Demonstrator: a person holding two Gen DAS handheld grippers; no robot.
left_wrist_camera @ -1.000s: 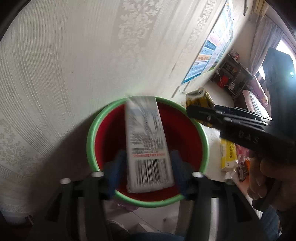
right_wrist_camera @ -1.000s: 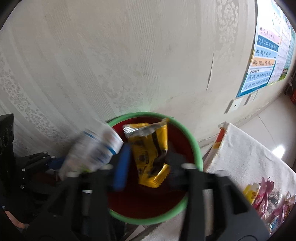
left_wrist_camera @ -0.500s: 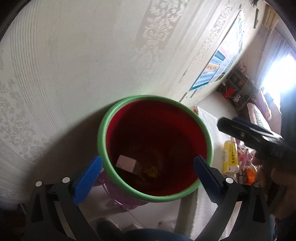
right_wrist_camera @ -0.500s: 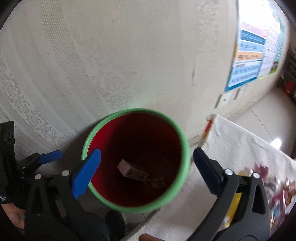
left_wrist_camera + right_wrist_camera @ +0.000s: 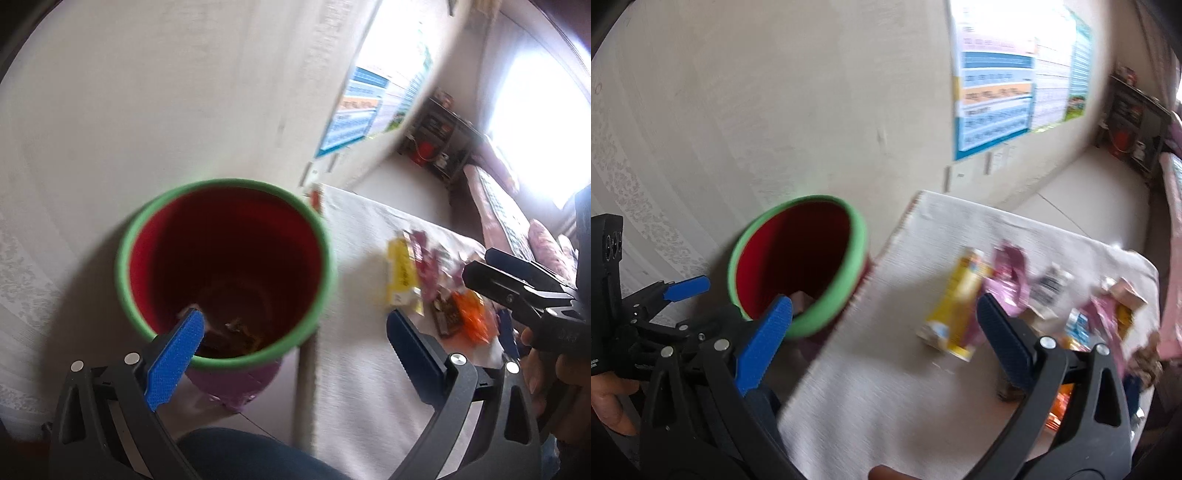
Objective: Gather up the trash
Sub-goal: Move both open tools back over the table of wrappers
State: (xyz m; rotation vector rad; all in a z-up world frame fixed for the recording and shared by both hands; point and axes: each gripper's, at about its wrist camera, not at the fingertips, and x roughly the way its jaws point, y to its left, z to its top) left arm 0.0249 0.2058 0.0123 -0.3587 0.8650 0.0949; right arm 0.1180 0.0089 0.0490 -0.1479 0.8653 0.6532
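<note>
A red bin with a green rim (image 5: 225, 273) (image 5: 798, 269) stands against the wall, left of a low table under a white cloth (image 5: 362, 369) (image 5: 886, 369). Dropped trash lies at the bin's bottom (image 5: 236, 328). My left gripper (image 5: 291, 328) is open and empty, its left pad over the bin's near rim, its right pad over the cloth. My right gripper (image 5: 884, 321) is open and empty above the cloth's left part. On the cloth lie a yellow box (image 5: 400, 273) (image 5: 960, 302), pink wrappers (image 5: 1012, 280) (image 5: 428, 258) and an orange packet (image 5: 471, 314).
The wallpapered wall (image 5: 775, 110) with a blue poster (image 5: 997, 99) runs behind the bin and table. A dark shelf (image 5: 439, 140) and a sofa stand at the far right. A person's knee in blue cloth (image 5: 240, 458) is at the bottom edge.
Both grippers opened and let a white box and a yellow wrapper fall into the bin. Both then swung right, from over the bin toward the table.
</note>
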